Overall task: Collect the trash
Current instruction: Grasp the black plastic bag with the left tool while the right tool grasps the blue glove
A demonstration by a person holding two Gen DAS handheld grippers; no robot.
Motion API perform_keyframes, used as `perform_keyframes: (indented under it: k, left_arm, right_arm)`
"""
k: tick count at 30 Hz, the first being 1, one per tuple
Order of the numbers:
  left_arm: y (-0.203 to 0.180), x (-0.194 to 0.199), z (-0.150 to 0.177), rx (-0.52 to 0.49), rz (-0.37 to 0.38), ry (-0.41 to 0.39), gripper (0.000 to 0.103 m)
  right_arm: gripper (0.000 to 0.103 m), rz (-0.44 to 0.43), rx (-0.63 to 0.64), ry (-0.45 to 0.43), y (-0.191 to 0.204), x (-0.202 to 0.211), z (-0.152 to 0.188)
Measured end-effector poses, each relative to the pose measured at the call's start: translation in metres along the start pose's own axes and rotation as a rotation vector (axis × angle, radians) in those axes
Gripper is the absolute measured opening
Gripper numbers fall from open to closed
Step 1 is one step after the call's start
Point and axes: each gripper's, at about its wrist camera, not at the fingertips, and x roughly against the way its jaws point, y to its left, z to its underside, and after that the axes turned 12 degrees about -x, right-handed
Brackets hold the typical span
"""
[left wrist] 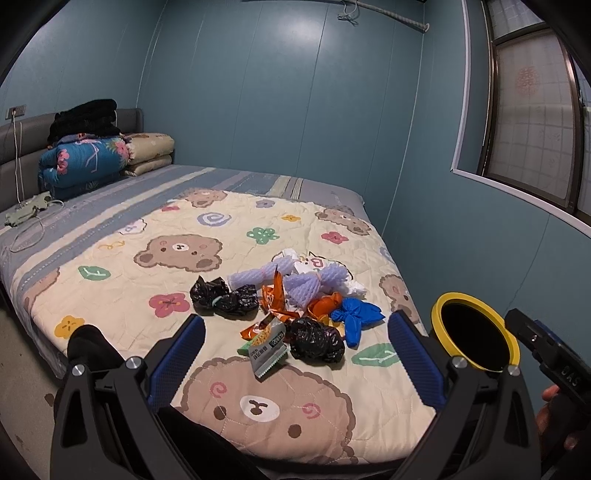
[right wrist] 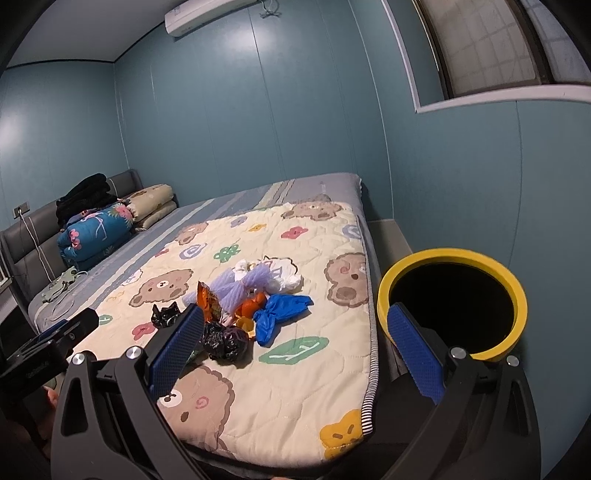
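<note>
A heap of mixed trash (left wrist: 291, 306) is seen on the cream bear-print quilt (left wrist: 122, 280) of a bed, set toward the quilt's right edge. In the left wrist view, the left gripper (left wrist: 295, 328) is held with its blue-padded fingers (left wrist: 188, 343) spread wide and nothing between them; the heap lies just ahead, inside the gap. From left to right the heap is made up of a crumpled black plastic bag (left wrist: 221, 297), a torn orange foil wrapper (left wrist: 275, 295), a green-and-grey printed snack packet (left wrist: 266, 347) nearest the gripper, a second black crumpled bag (left wrist: 316, 339), pale lilac foam netting (left wrist: 310, 284) behind, and a knotted blue plastic bag (left wrist: 356, 317). Further right, beside the bed, a black bin with a yellow rim (left wrist: 474, 332) stands open.

In the right wrist view, the right gripper (right wrist: 299, 328) is likewise held open and empty. The trash there lies ahead and left of centre, partly hidden by the left finger, while the bin's rim (right wrist: 454, 254) is seen just behind the right finger.

The snack packet is shown only by the left wrist view. A white wall-mounted air conditioner (right wrist: 207, 16) is shown only by the right wrist view.
</note>
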Motion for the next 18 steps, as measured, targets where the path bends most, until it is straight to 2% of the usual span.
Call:
perform_keyframes:
  k: [6, 11, 18]
  left_arm:
    - [0.004, -0.018, -0.002, 0.005, -0.015, 0.057, 0.096]
    - [0.021, -0.042, -0.005, 0.036, -0.05, 0.138, 0.096]
    - [0.062, -0.079, -0.01, 0.071, -0.162, 0.224, 0.096]
  right_arm:
    - [0.095, -0.01, 0.021, 0.092, 0.0, -0.029, 0.001]
    - [0.095, 0.0, 0.063, 0.097, 0.002, -0.047, -0.006]
    - [0.095, 0.02, 0.136, 0.154, 0.012, -0.095, -0.015]
